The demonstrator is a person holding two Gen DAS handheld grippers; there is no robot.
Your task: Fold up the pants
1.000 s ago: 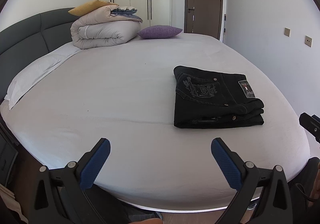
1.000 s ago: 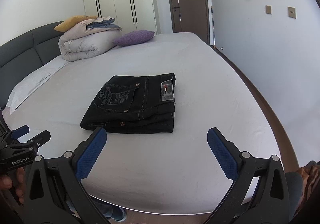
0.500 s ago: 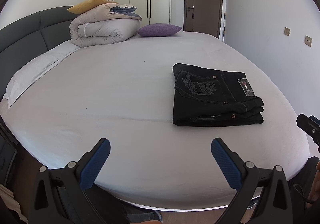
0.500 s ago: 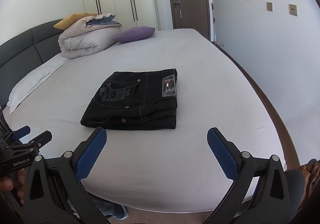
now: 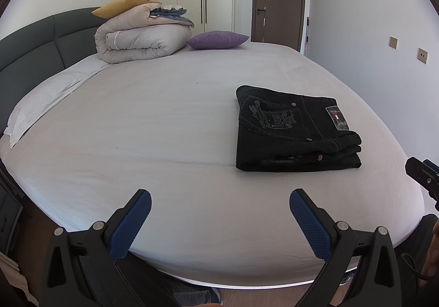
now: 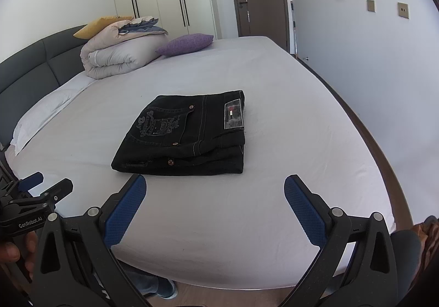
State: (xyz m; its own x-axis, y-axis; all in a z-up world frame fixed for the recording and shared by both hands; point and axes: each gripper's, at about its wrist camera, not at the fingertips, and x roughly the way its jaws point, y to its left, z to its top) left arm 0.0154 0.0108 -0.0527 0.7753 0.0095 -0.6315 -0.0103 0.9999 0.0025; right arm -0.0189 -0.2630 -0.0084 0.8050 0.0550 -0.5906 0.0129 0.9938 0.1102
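Both views have crept slightly nearer; pants [image 6: 186,134] unmoved, folded on the bed [image 6: 288,104] at 12 o'clock. My left hand-held gripper [image 5: 219,220] and right hand-held gripper [image 6: 215,204] gape wide, empty. Duvet [image 5: 140,41], purple pillow [image 5: 216,39] at 11. Embroidery illegible.

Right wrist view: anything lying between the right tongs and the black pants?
Nothing visible. Only bare white sheet lies between the open right tongs and the folded black pants. The duvet and purple cushion sit far behind.
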